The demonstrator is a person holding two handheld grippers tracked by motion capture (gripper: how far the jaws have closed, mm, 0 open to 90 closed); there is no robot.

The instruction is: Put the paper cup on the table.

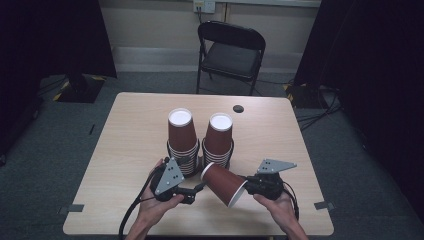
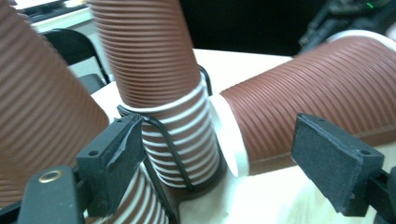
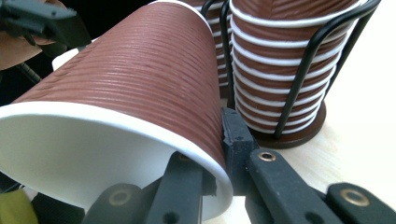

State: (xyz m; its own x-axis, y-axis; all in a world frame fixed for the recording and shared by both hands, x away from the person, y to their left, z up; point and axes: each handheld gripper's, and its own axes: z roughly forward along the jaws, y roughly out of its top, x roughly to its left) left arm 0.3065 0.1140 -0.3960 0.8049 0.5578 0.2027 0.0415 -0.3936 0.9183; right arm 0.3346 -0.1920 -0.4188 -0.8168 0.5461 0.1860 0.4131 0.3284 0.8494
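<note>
Near right: right gripper (image 3: 212, 154) clamped on the rim wall of a single brown ribbed cup (image 1: 223, 184), one jaw inside, one outside, cup empty, tipped on its side, base pointing at the stacks. Near left: left gripper (image 1: 196, 192) jaws apart, gripping nothing, just beside that cup's base; risk judged: thin rim crushing or slipping from the pinch, or base knocking a stack over. Farther, mid-table: two wire holders (image 3: 299, 74), each with upturned nested cups, left stack (image 1: 181, 140), right stack (image 1: 218, 140).

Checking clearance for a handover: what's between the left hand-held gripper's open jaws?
Nothing is gripped. In the left gripper view, the left hand-held gripper frames bare table in front of the loose cup's base and the right cup stack.
</note>
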